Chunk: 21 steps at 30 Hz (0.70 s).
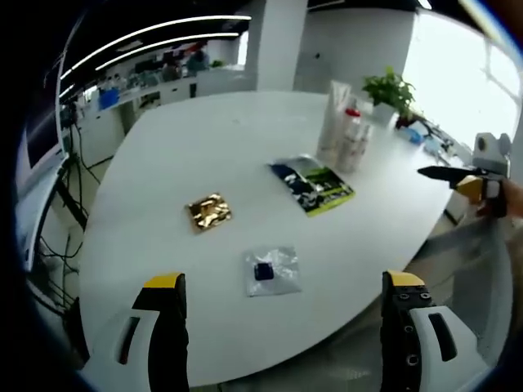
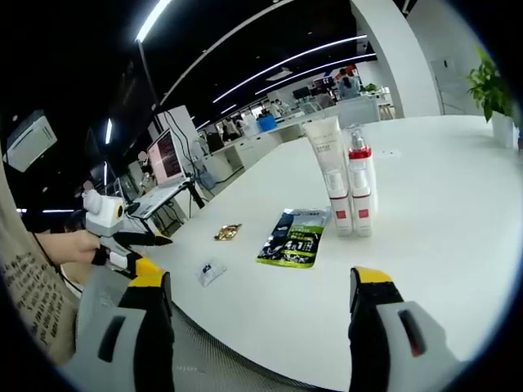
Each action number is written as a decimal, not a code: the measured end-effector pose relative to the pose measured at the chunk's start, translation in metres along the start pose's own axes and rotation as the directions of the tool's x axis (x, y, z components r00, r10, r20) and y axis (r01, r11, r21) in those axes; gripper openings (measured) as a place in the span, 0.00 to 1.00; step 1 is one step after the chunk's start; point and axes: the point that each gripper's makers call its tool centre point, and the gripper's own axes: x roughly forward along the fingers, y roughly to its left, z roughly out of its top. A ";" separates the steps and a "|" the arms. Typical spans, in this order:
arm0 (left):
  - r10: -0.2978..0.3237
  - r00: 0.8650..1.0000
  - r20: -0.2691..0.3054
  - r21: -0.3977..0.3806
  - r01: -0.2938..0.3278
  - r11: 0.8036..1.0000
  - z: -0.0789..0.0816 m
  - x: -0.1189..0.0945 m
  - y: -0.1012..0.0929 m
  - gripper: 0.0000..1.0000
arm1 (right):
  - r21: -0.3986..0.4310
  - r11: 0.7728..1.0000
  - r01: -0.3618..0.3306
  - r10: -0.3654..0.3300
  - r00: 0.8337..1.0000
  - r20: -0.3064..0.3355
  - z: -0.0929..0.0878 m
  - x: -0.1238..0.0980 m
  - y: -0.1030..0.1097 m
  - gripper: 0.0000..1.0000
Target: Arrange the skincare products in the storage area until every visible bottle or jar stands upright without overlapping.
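In the left gripper view, the left gripper (image 1: pixel 286 327) hangs at the near edge of the white counter (image 1: pixel 212 147), its yellow-tipped jaws spread wide apart with nothing between them. Just beyond the jaws lies a small clear sachet (image 1: pixel 272 270) with a dark blue patch in it, flat on the counter. Farther in and to the left sits a crinkled gold foil packet (image 1: pixel 208 211), well apart from the sachet. Beyond that, to the right, a dark blue and green pouch (image 1: pixel 311 184) lies flat. Just behind the pouch stand the skincare products: a tall white tube (image 1: pixel 333 114) and, close beside it, a red-capped bottle (image 1: pixel 353 139), both upright. A potted plant (image 1: pixel 390 91) stands farther back near the counter's far edge. At the right side of this view the right gripper (image 1: pixel 458 174) reaches in, off the counter's edge.

In the right gripper view, the right gripper (image 2: pixel 261 302) has its jaws wide apart and empty over the counter's near edge. The left gripper shows at the left, in a hand (image 2: pixel 69 245); I cannot tell its jaw state from here. The sachet, foil packet and pouch lie in a loose line, and the tube and the bottle stand beside each other past the pouch; whether they touch is unclear.
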 end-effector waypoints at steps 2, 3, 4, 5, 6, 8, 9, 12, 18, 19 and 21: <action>-0.007 1.000 -0.024 -0.003 0.007 1.000 -0.003 0.005 -0.002 0.92 | -0.001 1.000 0.001 -0.001 1.000 0.000 0.000 0.000 0.000 0.90; -0.028 0.997 -0.068 -0.016 0.027 1.000 -0.009 0.008 -0.006 0.87 | -0.002 1.000 0.001 -0.001 1.000 0.001 0.000 0.000 0.000 0.90; -0.029 0.994 -0.105 -0.027 0.027 0.999 -0.014 0.009 -0.006 0.82 | -0.003 1.000 0.003 -0.003 1.000 0.001 0.000 0.000 -0.001 0.90; -0.026 0.995 -0.101 -0.024 0.024 0.999 -0.013 0.015 -0.006 0.81 | -0.005 1.000 0.005 -0.005 1.000 0.002 0.000 0.000 -0.001 0.90; -0.024 0.995 -0.094 -0.013 0.023 1.000 -0.012 0.017 -0.008 0.83 | -0.006 1.000 0.007 -0.007 1.000 0.005 0.001 -0.001 -0.001 0.89; -0.010 0.995 -0.095 0.017 0.012 1.000 -0.011 0.021 -0.008 0.87 | -0.004 1.000 0.009 -0.009 1.000 0.007 0.001 -0.001 -0.002 0.89; -0.010 0.994 -0.108 0.023 0.012 1.000 -0.012 0.023 -0.008 0.87 | -0.003 1.000 0.010 -0.010 1.000 0.007 0.001 -0.001 -0.002 0.89; -0.012 0.992 -0.129 0.026 0.015 1.000 -0.013 0.030 -0.009 0.86 | -0.002 1.000 0.010 -0.010 1.000 0.008 0.001 -0.001 -0.002 0.89; 0.009 0.984 -0.178 0.054 0.001 0.999 -0.018 0.040 -0.006 0.86 | 0.001 1.000 0.017 -0.017 1.000 0.009 0.001 0.000 -0.003 0.89; 0.011 0.983 -0.184 0.055 -0.001 0.999 -0.019 0.042 -0.006 0.85 | 0.001 1.000 0.019 -0.019 1.000 0.009 0.001 0.000 -0.004 0.89; 0.019 0.979 -0.202 0.059 -0.008 0.998 -0.022 0.045 -0.004 0.84 | 0.003 1.000 0.021 -0.021 1.000 0.011 0.002 -0.001 -0.004 0.89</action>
